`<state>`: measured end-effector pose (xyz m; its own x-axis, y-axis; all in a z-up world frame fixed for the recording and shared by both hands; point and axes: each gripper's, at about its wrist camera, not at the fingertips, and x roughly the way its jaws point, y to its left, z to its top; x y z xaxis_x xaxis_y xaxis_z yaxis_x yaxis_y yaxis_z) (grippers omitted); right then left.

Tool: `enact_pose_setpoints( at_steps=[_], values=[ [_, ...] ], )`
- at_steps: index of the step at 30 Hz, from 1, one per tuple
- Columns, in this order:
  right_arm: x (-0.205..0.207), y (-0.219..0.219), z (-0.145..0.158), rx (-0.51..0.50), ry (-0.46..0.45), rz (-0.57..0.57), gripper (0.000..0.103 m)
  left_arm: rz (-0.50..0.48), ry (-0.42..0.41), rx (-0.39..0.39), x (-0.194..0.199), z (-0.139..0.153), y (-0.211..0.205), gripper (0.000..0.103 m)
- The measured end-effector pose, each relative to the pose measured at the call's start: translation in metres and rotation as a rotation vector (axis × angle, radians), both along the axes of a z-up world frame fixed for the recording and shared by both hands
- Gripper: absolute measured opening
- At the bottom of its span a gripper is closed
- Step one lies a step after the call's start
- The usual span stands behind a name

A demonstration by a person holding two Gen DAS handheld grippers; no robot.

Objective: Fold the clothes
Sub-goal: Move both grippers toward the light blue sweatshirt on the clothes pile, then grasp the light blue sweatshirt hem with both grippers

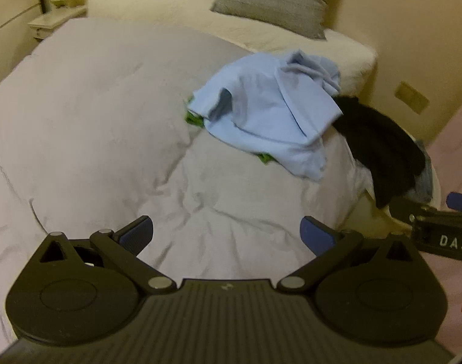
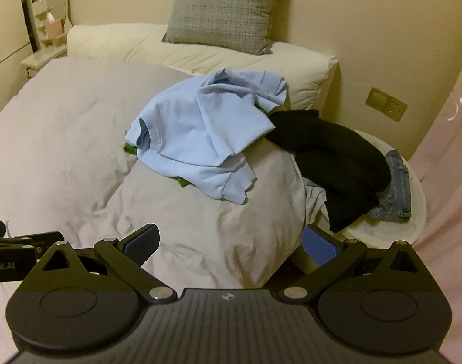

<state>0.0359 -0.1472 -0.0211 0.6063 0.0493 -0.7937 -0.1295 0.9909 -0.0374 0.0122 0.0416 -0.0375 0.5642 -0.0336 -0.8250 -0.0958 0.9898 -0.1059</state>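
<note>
Both hand-held grippers, your left hand-held gripper [image 1: 226, 235] and right hand-held gripper [image 2: 231, 241], gape wide and empty above the bed [image 1: 94, 121], short of the blue shirt [image 2: 194, 133].

A: Where does the left wrist view sit?
B: Low over the foot of the bed [image 1: 94, 121], looking along the left gripper [image 1: 226, 235] toward the grey pillow [image 1: 276, 0]

A: And the right?
B: Just beside it, facing the same way past the right gripper [image 2: 231, 242]; both share the light blue shirt [image 2: 194, 133] and black garment [image 2: 337, 157]
</note>
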Motion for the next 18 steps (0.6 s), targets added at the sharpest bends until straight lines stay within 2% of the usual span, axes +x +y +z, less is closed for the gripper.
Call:
enact_pose_setpoints(
  at_steps=[6, 11, 18],
  values=[
    [0.031, 0.007, -0.005, -0.036, 0.004, 0.082, 0.103, 0.061, 0.007, -0.017, 0.024, -0.005, 0.009, 0.102],
    [0.067, 0.013, -0.015, -0.035, 0.023, 0.123, 0.103, 0.068, -0.001, 0.044, 0.052, -0.012, 0.004, 0.102],
    [0.123, 0.01, -0.044, -0.031, 0.024, 0.184, 0.103, 0.124, 0.09, 0.032, 0.104, -0.044, 0.0, 0.102]
  ],
)
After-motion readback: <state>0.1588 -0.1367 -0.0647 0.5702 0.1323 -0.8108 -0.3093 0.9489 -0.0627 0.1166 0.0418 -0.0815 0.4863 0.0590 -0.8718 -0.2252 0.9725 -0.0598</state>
